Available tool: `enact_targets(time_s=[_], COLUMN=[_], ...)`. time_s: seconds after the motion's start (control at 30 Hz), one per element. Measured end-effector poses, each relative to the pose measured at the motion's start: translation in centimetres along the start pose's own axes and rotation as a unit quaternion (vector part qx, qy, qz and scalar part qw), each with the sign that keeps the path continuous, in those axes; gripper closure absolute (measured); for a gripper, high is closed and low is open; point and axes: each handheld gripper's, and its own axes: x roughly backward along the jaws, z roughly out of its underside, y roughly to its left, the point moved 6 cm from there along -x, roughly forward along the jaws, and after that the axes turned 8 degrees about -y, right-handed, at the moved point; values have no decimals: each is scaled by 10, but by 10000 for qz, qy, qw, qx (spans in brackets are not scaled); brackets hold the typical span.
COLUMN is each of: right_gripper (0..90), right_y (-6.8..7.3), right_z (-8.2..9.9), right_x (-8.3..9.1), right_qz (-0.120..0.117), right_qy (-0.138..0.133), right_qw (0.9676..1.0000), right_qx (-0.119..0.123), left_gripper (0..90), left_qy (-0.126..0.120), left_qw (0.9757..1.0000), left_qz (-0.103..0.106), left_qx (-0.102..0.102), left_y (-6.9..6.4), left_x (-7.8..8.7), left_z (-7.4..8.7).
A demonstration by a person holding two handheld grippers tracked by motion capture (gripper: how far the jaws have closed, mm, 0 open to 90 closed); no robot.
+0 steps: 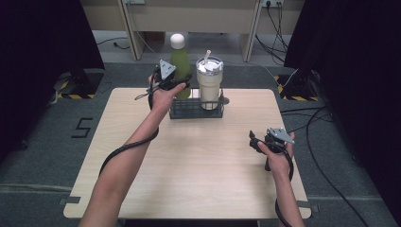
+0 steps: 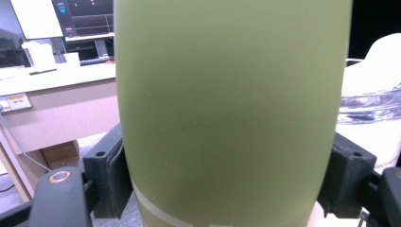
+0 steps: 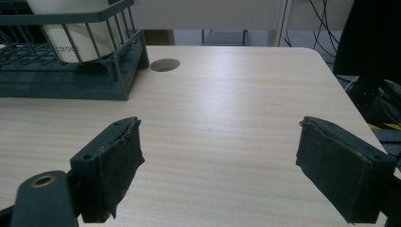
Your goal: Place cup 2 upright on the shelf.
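Observation:
A green bottle (image 1: 179, 60) with a white cap stands in the left end of a dark wire basket (image 1: 196, 114) at the table's far edge. My left gripper (image 1: 182, 86) is shut on its body; in the left gripper view the bottle (image 2: 231, 109) sits between both pads (image 2: 113, 175), which press on its sides. A cream tumbler (image 1: 209, 84) with a clear lid and a straw stands in the basket to the bottle's right. My right gripper (image 1: 254, 142) hovers over the table's right side, jaws wide apart with nothing between them (image 3: 227, 161).
The wooden table (image 1: 189, 161) has a round cable hole (image 3: 164, 65) just right of the basket (image 3: 71, 85). Dark curtains flank the table, and cables lie on the floor at the right. A light desk stands behind the basket.

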Motion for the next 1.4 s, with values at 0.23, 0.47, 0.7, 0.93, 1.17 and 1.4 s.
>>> enact_targets(time_s=[0.23, 0.47, 0.7, 0.93, 1.17, 1.4], right_gripper=[149, 149, 149, 149, 150, 149], right_y=[-1, 0, 1, 0, 1, 2], right_z=[0, 1, 1, 2, 2, 3], right_x=[0, 0, 0, -1, 0, -1], right_qz=[8, -20, -27, -16, -38, -47], right_qy=[8, 14, 19, 25, 36, 56], right_qw=[10000, 10000, 10000, 10000, 10000, 10000], right_qx=[12, 27, 40, 34, 43, 24], left_gripper=[200, 200, 201, 200, 201, 200], left_qy=[61, 103, 152, 219, 321, 459], left_qw=[10000, 9999, 9999, 9998, 9994, 9988], left_qz=[-23, -21, -36, -35, -72, -130], left_qx=[31, 23, 26, 6, 58, 83], left_y=[2, 1, 2, -1, -1, 3], left_x=[-6, -10, -13, -18, -20, -21], left_z=[6, 12, 16, 24, 35, 48])
